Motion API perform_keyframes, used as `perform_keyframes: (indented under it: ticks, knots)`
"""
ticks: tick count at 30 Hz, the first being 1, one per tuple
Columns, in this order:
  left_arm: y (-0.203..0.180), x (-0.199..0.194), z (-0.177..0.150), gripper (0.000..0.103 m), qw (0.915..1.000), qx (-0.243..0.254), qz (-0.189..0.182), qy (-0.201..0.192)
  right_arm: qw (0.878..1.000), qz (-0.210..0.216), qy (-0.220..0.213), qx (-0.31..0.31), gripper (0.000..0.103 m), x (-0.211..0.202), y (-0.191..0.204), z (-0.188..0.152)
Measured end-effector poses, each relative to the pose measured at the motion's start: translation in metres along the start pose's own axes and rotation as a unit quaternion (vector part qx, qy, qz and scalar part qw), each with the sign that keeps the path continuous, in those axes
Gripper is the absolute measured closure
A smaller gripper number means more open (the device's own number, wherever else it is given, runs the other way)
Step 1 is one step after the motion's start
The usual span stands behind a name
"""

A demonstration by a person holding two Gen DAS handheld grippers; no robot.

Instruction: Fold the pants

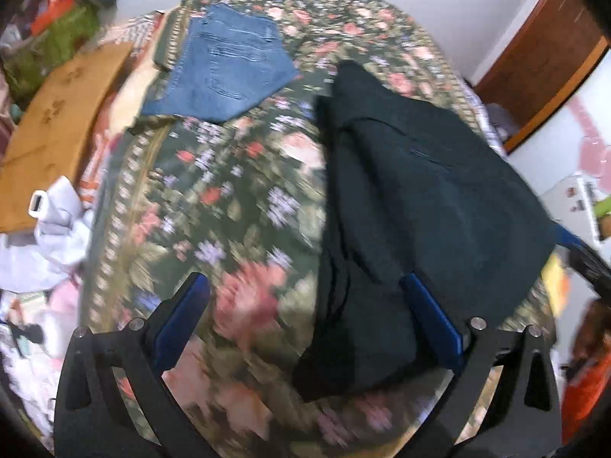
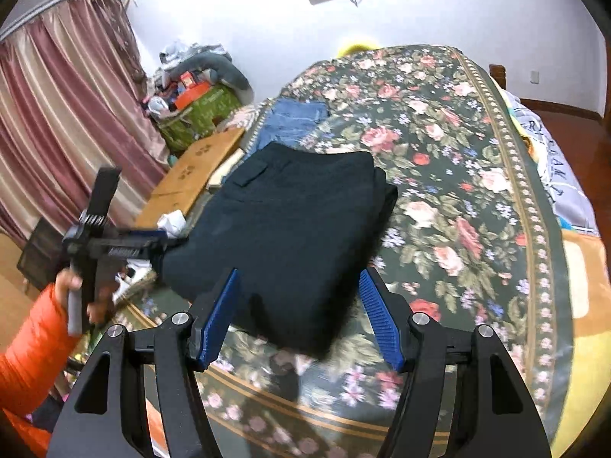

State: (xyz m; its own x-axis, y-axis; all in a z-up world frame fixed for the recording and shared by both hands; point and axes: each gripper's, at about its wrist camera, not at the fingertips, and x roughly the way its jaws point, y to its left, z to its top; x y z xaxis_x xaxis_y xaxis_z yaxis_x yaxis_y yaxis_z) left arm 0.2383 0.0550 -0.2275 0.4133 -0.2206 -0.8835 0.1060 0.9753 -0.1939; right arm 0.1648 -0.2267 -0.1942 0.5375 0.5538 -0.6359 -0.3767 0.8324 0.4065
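Pants first: the dark navy pants (image 2: 282, 229) lie folded into a thick rectangle on the floral bedspread (image 2: 450, 198), near its left edge, a flap pocket showing on top at the far end. My right gripper (image 2: 299, 305) sits at the near edge of the bundle, blue pads (image 2: 376, 315) spread wide to either side of the cloth, clamped on nothing. My left gripper (image 1: 305, 305) is spread just as wide, and the fold's edge passes just in front of its right pad (image 1: 431, 315). The right camera catches that same gripper at the bundle's left side, gripped by my hand in an orange sleeve (image 2: 26, 347). Further up the bed, folded blue jeans (image 1: 225, 65) rest apart from the dark pair. Beside the bed, a cardboard box (image 1: 57, 122) lies flat.
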Motion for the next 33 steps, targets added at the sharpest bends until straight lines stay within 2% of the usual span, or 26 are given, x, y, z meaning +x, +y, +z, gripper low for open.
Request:
perform_keyframes:
  ticks: [1, 3, 5, 7, 9, 11, 12, 13, 14, 18, 21, 25, 30, 32, 33]
  knots:
    - [-0.003, -0.006, -0.003, 0.000, 0.9997, 0.009, 0.015, -0.018, 1.000, -0.013, 0.004, 0.000, 0.048, 0.005, 0.000, -0.001]
    - [-0.006, -0.008, -0.005, 0.000, 0.9986, 0.018, 0.038, -0.032, 1.000, -0.012, 0.018, 0.003, 0.057, 0.017, -0.005, -0.003]
    - [-0.009, -0.010, -0.008, 0.011, 0.9977, 0.021, 0.052, -0.037, 1.000, -0.006, 0.023, 0.003, 0.061, 0.023, -0.010, -0.006]
    - [-0.013, -0.014, -0.013, 0.019, 0.9950, 0.027, 0.083, -0.048, 1.000, -0.014, 0.019, -0.003, 0.070, 0.022, -0.012, -0.010]
    - [-0.010, -0.019, -0.018, 0.024, 0.9920, 0.029, 0.109, -0.055, 1.000, -0.010, 0.017, 0.004, 0.073, 0.019, -0.015, -0.012]
    - [-0.003, -0.015, -0.021, 0.051, 0.9870, 0.031, 0.152, -0.043, 1.000, -0.013, 0.015, 0.002, 0.075, 0.016, -0.015, -0.014]
    - [0.002, -0.011, -0.022, 0.055, 0.9863, 0.029, 0.159, -0.032, 1.000, -0.022, 0.014, -0.005, 0.075, 0.014, -0.013, -0.015]
    - [0.008, -0.011, -0.024, 0.056, 0.9896, 0.018, 0.141, -0.022, 0.999, -0.027, 0.013, -0.010, 0.075, 0.013, -0.012, -0.015]
    - [0.015, -0.013, -0.024, 0.056, 0.9919, 0.008, 0.125, -0.019, 0.999, -0.031, 0.013, -0.015, 0.075, 0.011, -0.010, -0.015]
    - [0.018, -0.034, -0.018, 0.055, 0.9889, 0.010, 0.139, -0.053, 0.999, -0.045, 0.009, -0.029, 0.075, -0.003, -0.008, -0.008]
    - [0.008, -0.048, -0.004, 0.042, 0.9879, 0.018, 0.132, -0.079, 0.998, -0.048, -0.008, -0.027, 0.074, -0.014, -0.012, 0.003]
    - [-0.017, -0.061, 0.021, 0.029, 0.9831, 0.054, 0.124, -0.123, 0.998, -0.047, -0.032, -0.031, 0.061, -0.021, -0.013, 0.025]
    - [-0.045, -0.060, 0.056, 0.010, 0.9782, 0.079, 0.111, -0.157, 0.996, -0.053, -0.046, -0.049, 0.053, -0.010, -0.015, 0.053]
    - [-0.051, -0.052, 0.071, 0.007, 0.9774, 0.081, 0.109, -0.162, 0.996, -0.057, -0.046, -0.055, 0.043, -0.001, -0.018, 0.064]
    - [-0.054, -0.048, 0.078, 0.007, 0.9778, 0.082, 0.107, -0.161, 0.995, -0.062, -0.047, -0.058, 0.034, 0.005, -0.019, 0.068]
